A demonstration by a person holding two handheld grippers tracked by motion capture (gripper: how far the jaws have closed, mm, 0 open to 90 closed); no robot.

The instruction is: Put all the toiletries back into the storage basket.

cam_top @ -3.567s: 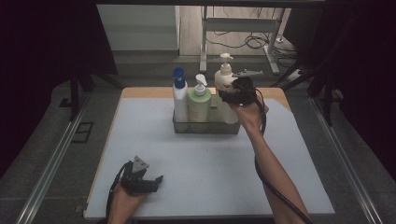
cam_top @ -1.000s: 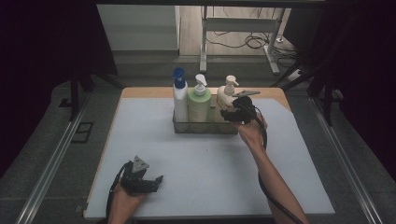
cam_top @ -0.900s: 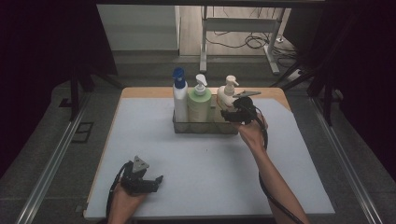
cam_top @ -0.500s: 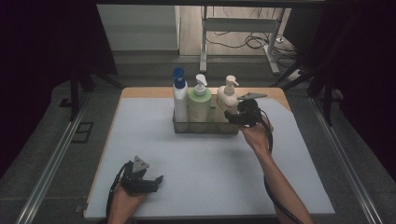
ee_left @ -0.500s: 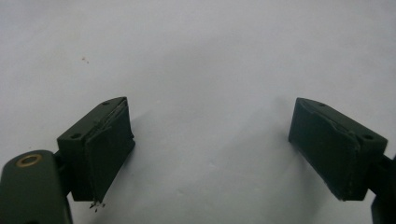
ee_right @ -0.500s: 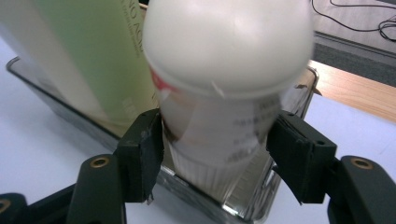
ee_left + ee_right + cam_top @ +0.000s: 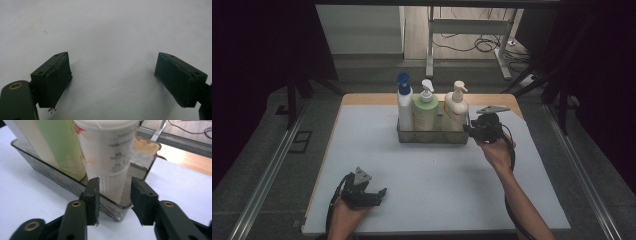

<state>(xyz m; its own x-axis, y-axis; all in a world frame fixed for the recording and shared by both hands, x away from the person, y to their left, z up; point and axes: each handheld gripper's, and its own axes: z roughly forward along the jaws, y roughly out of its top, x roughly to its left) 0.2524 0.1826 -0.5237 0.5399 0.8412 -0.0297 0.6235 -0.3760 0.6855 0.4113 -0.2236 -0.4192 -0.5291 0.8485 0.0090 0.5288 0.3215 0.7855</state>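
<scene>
At the right end of the clear tray (image 7: pixel 432 136) stands the cream pump bottle (image 7: pixel 455 111), upright beside the green bottle (image 7: pixel 425 111) and the blue-capped bottle (image 7: pixel 404 107). Placing looks done: the right gripper (image 7: pixel 113 195), empty, has just been closing and sits just outside the tray. Next, I judge, it withdraws. The left gripper (image 7: pixel 112 77) rests open on the table (image 7: pixel 437 180).

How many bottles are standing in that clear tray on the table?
3, in a row in the tray: the blue-capped white bottle at the left end, the green pump bottle in the middle, the cream pump bottle at the right end. None seems hidden behind them.
</scene>
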